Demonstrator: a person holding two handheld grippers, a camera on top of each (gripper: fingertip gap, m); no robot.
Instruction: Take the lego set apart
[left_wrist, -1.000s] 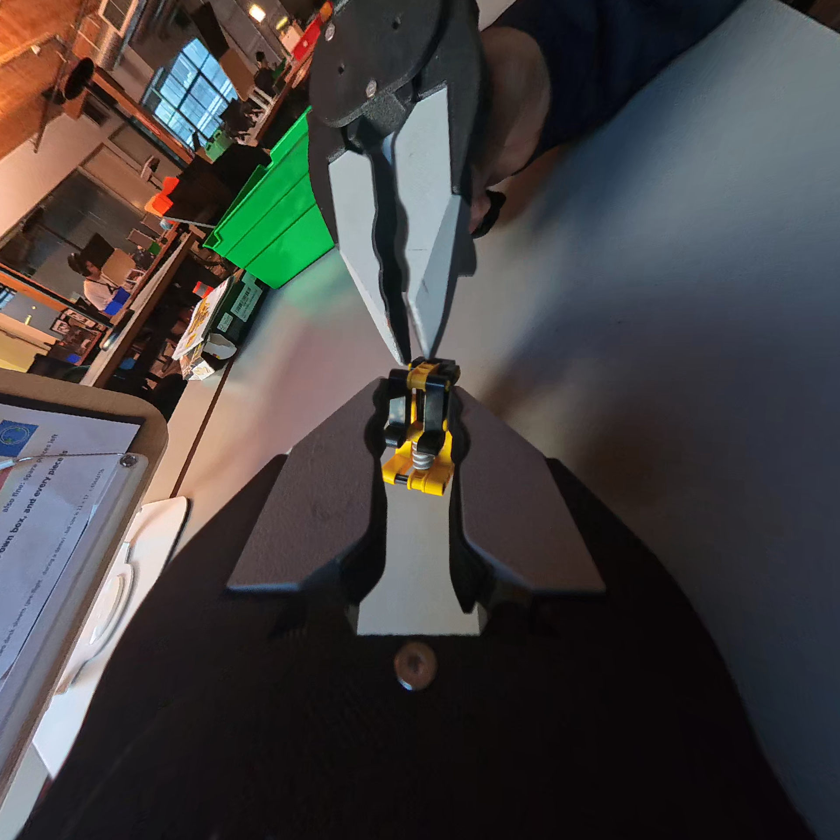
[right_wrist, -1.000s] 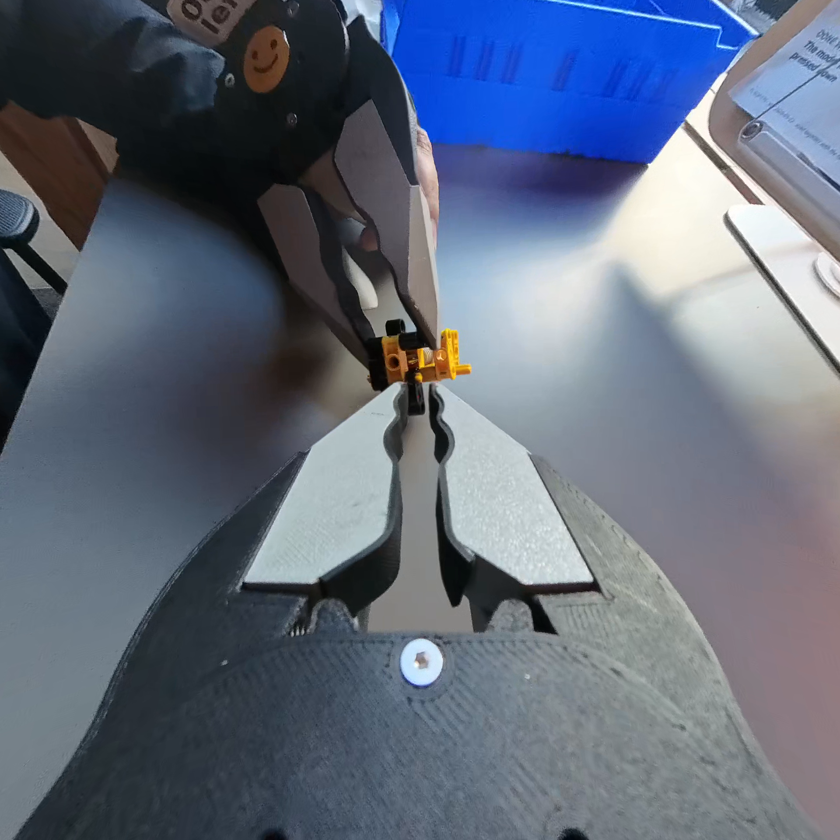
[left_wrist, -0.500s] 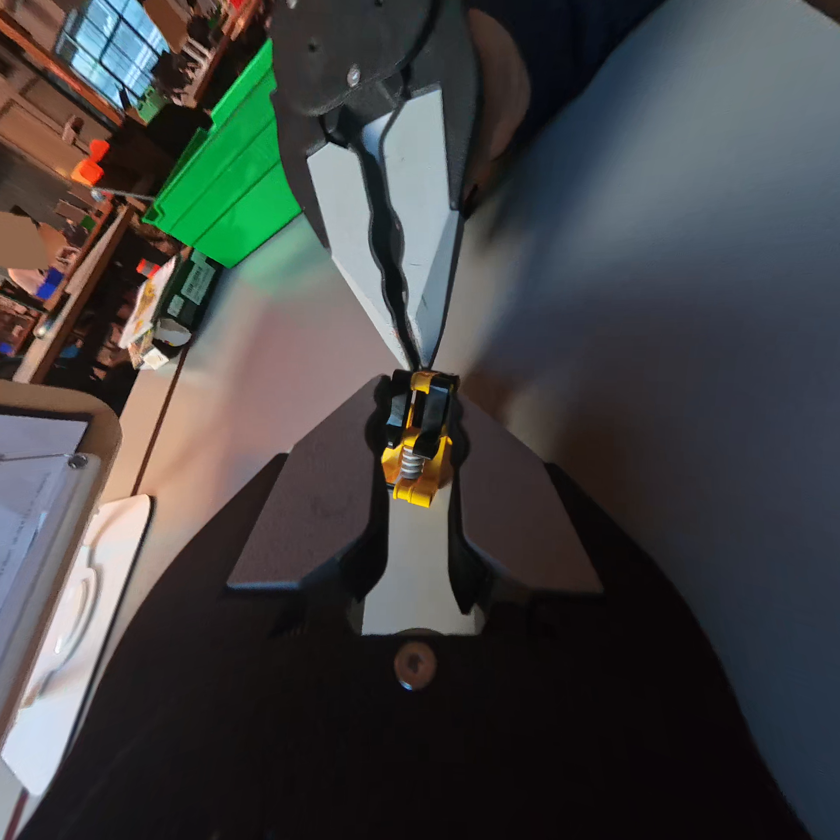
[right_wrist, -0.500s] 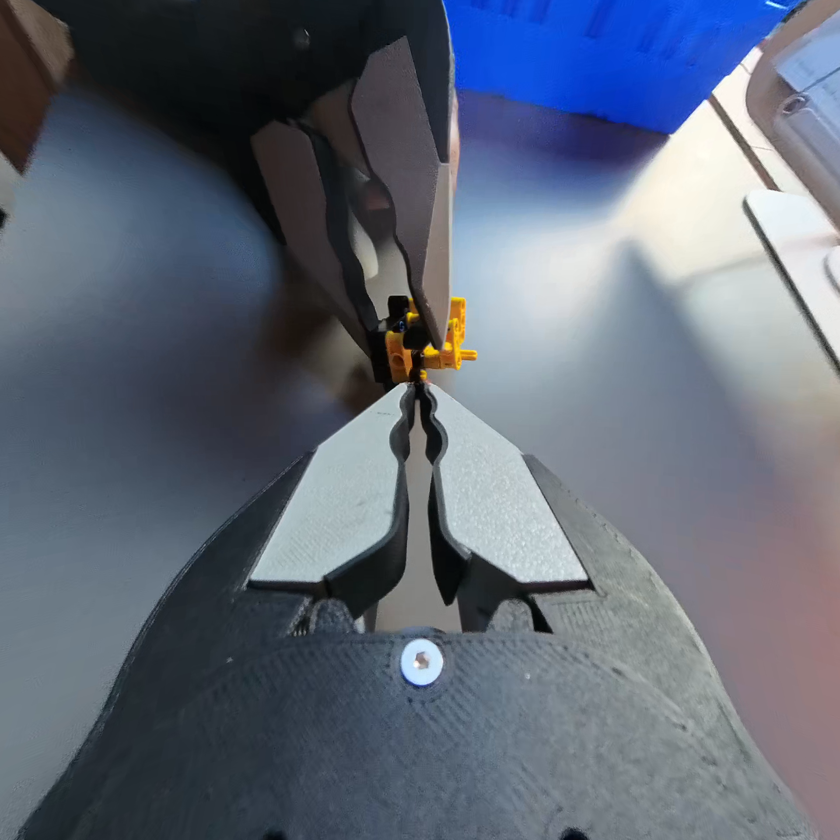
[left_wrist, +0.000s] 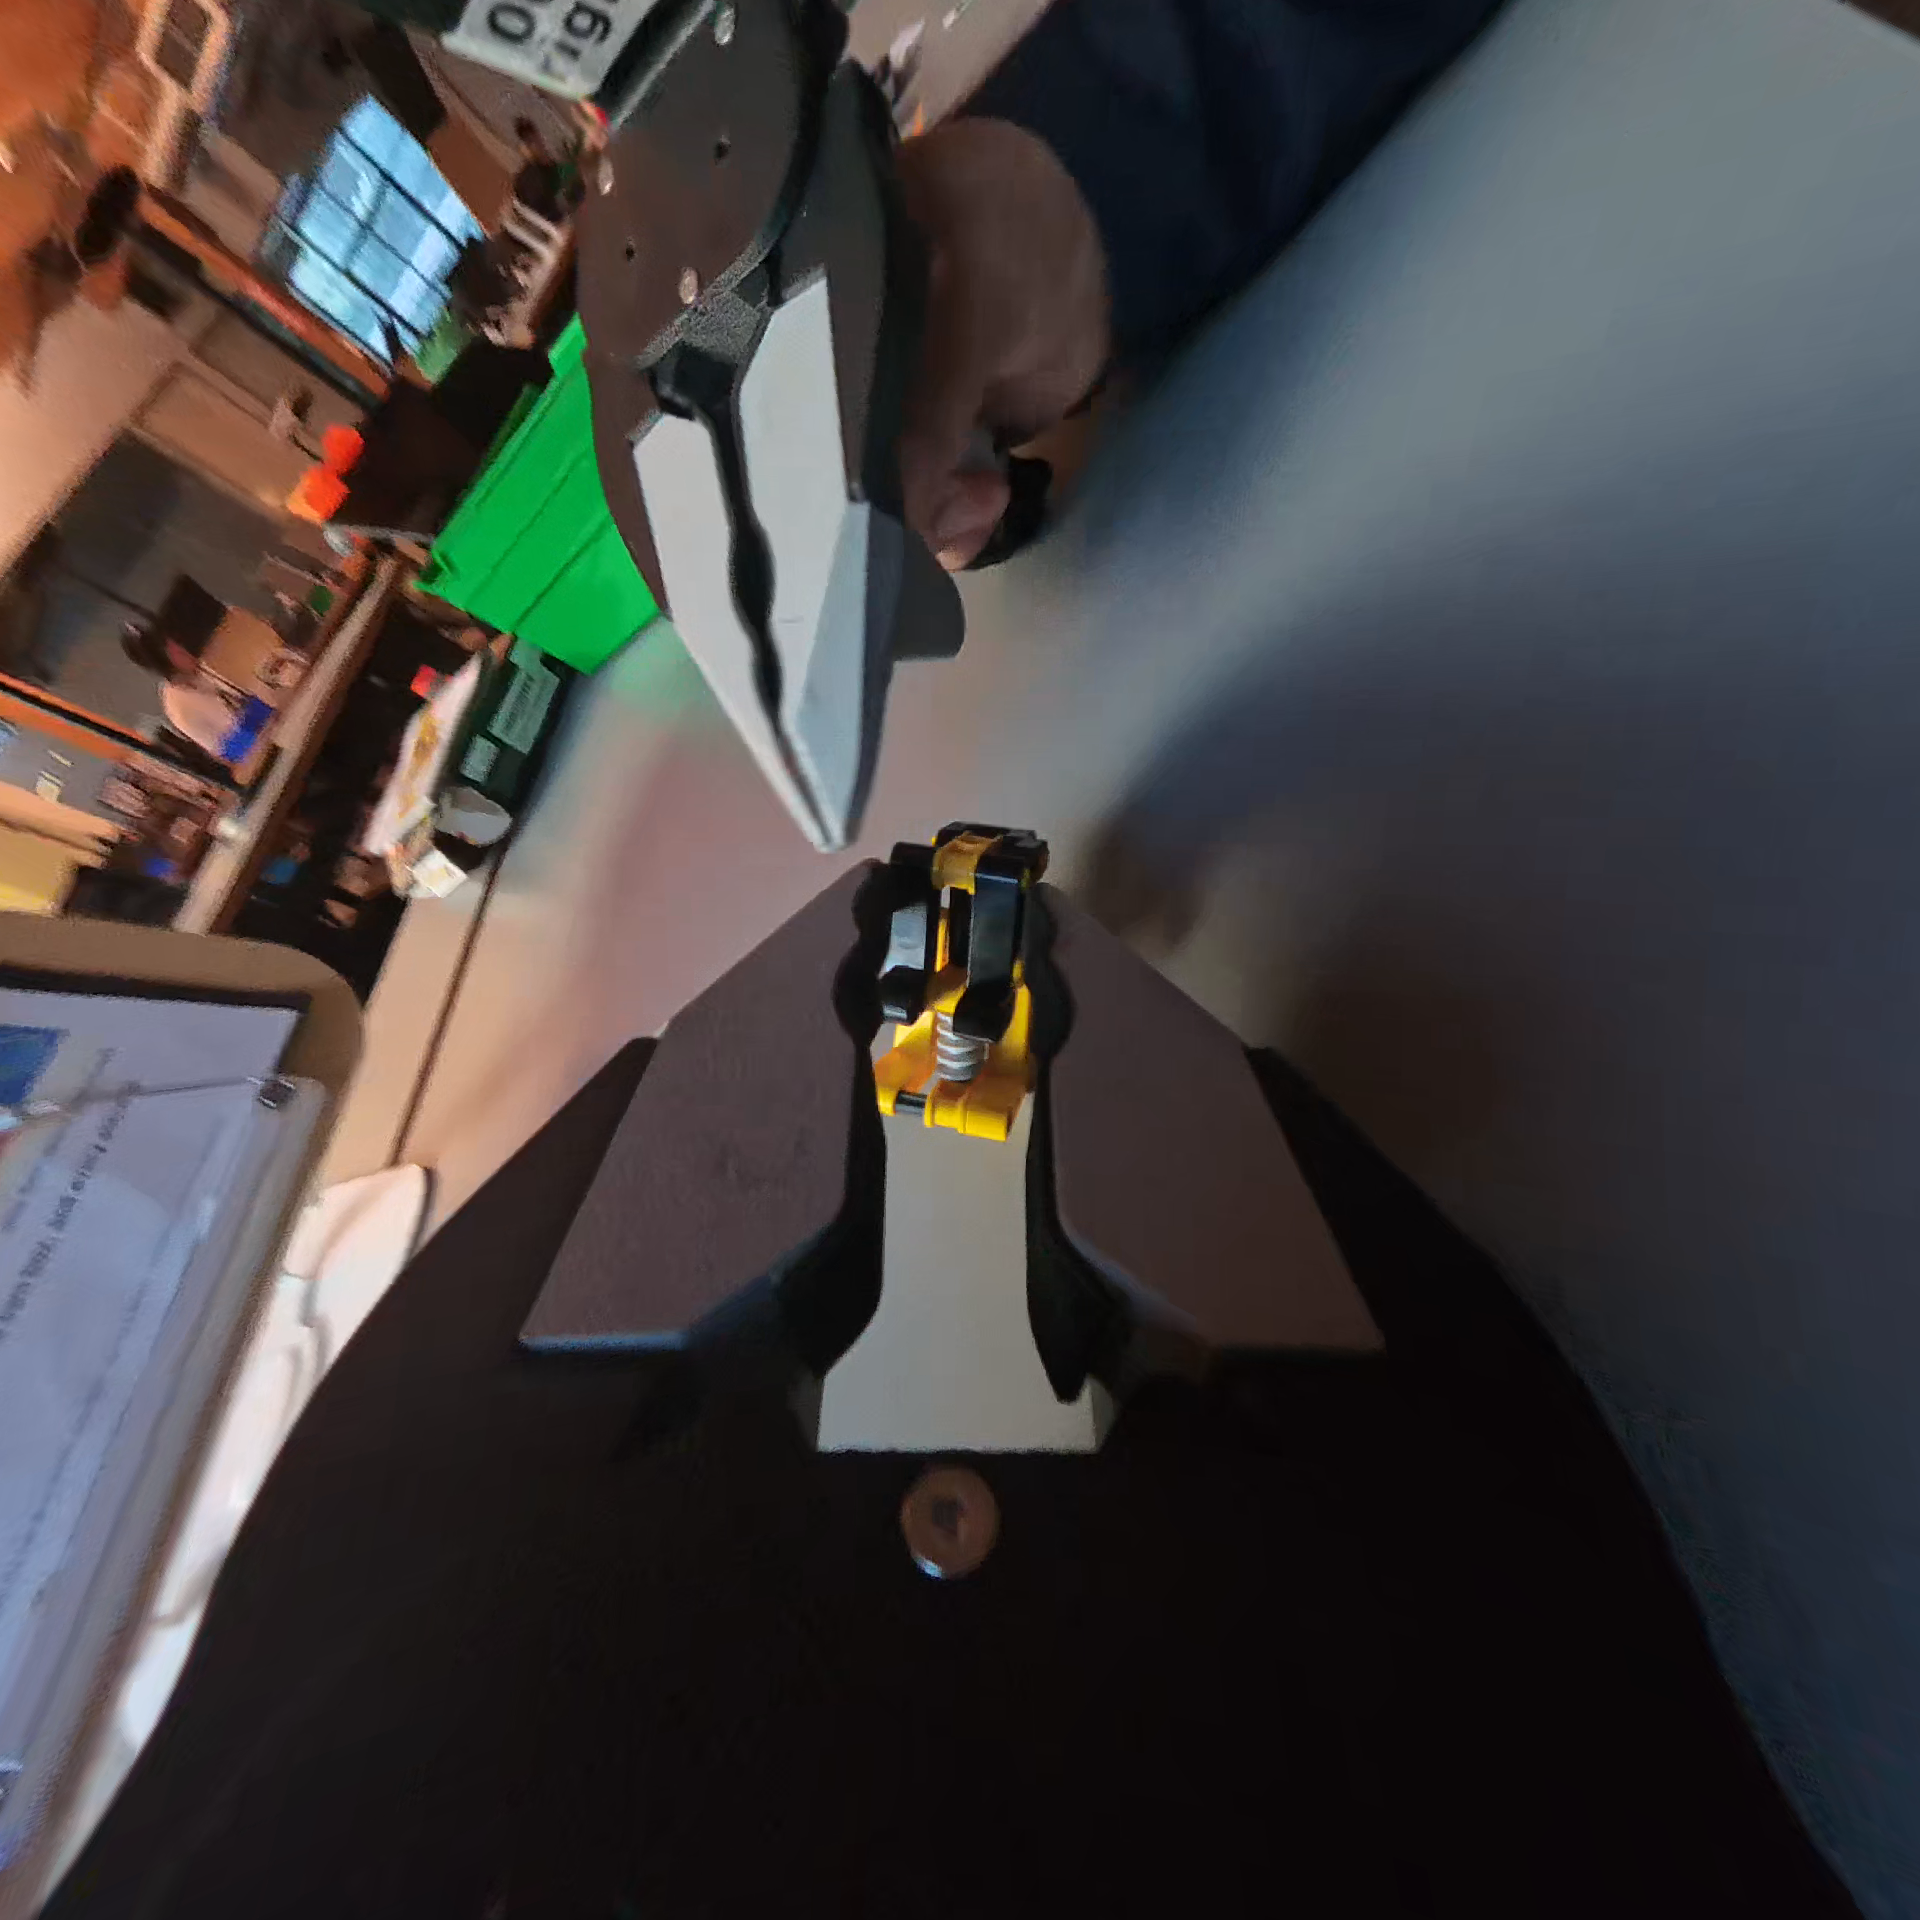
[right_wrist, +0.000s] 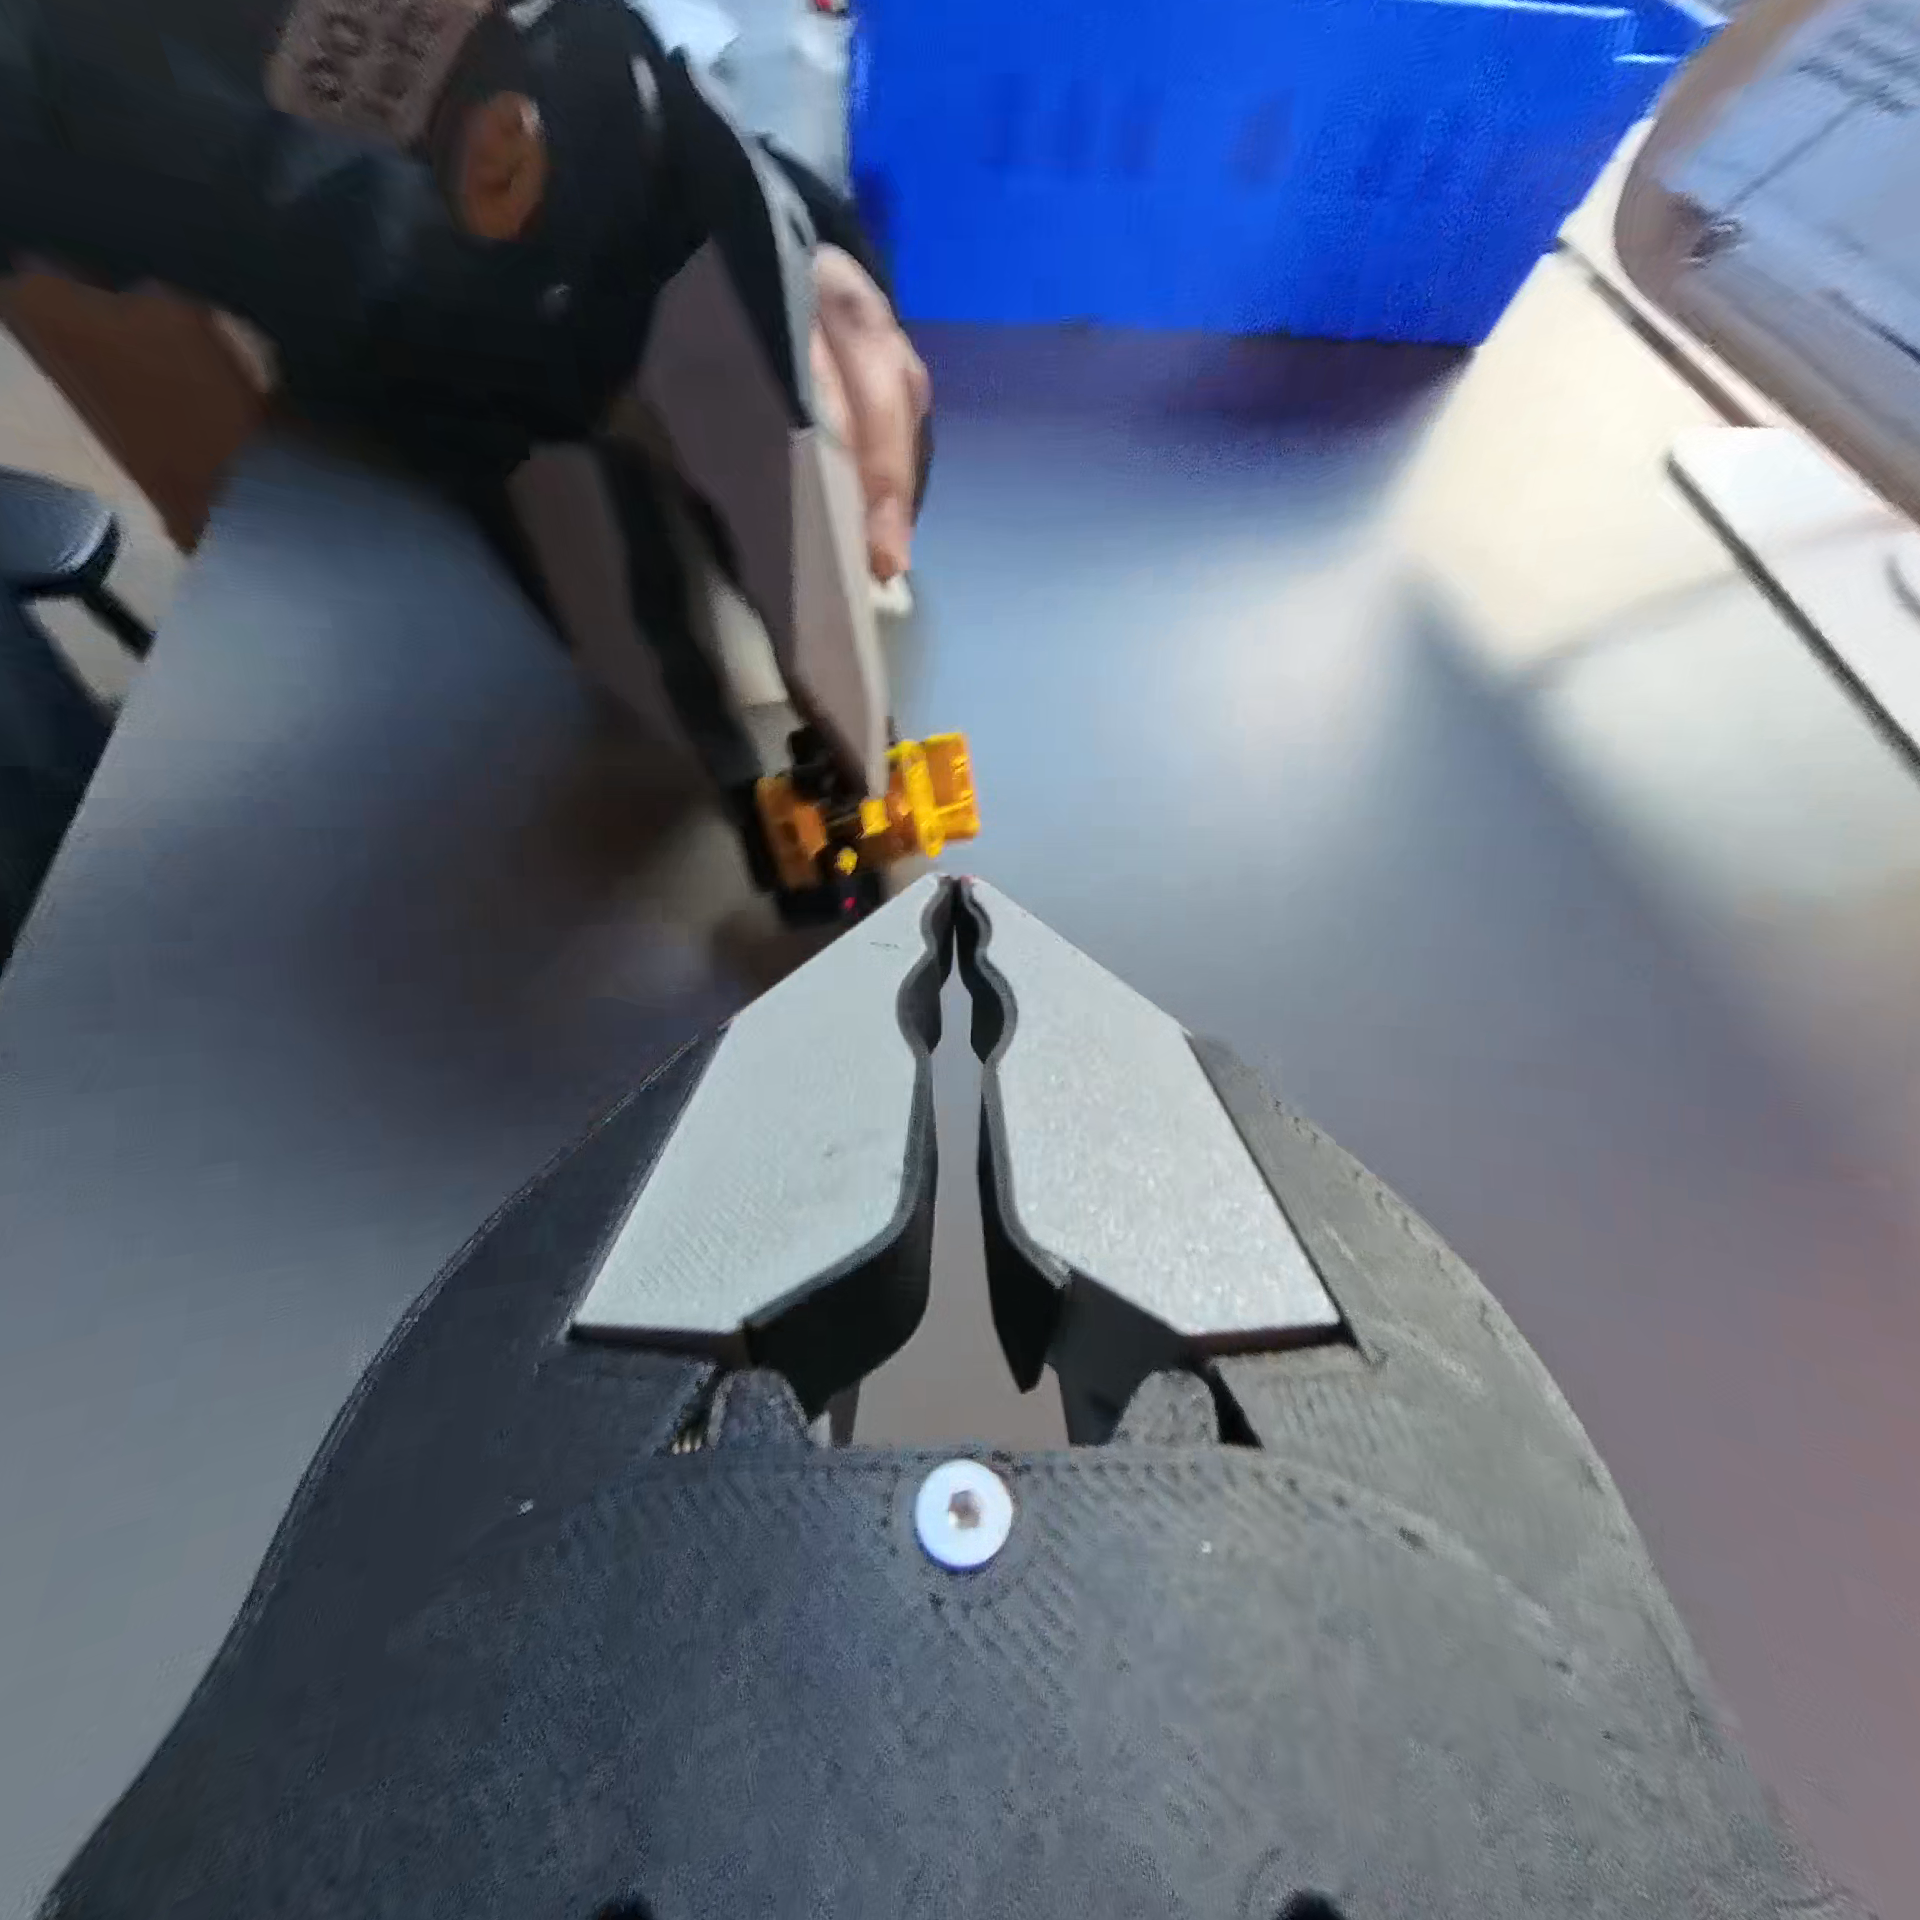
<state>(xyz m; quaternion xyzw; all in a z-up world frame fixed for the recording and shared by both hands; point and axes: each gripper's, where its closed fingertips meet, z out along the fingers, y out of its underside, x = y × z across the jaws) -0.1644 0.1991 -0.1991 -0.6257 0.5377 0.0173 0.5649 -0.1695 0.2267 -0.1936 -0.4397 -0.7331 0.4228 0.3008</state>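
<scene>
A small yellow-and-black lego set (left_wrist: 961, 987) is clamped between the fingertips of the left gripper (left_wrist: 954, 940) and is held in the air above the grey table (left_wrist: 1558, 623). In the left wrist view a metal spring is seen at the set's near end, with yellow parts around it and black parts toward the tips. From the right wrist view the same set (right_wrist: 868, 816) is seen side-on at the end of the left gripper (right_wrist: 831, 790), with a yellow block projecting to the right past the fingers; the picture there is blurred, so finer detail cannot be told. The right gripper (right_wrist: 956, 883) is closed, its tips meeting with only a narrow wavy slit behind them; a tiny speck of red is seen at the tips, but whether a piece is pinched there cannot be told. Its tips lie just beside the set, not touching it. In the left wrist view the right gripper (left_wrist: 831, 831) is seen pointing down toward the set, its tips just to the upper left of it, and a hand (left_wrist: 987, 343) is wrapped around its body. A green bin (left_wrist: 530, 530) stands at one end of the table and a blue bin (right_wrist: 1226, 166) at the other. A framed sheet (left_wrist: 125, 1195) is propped at the table's edge.
</scene>
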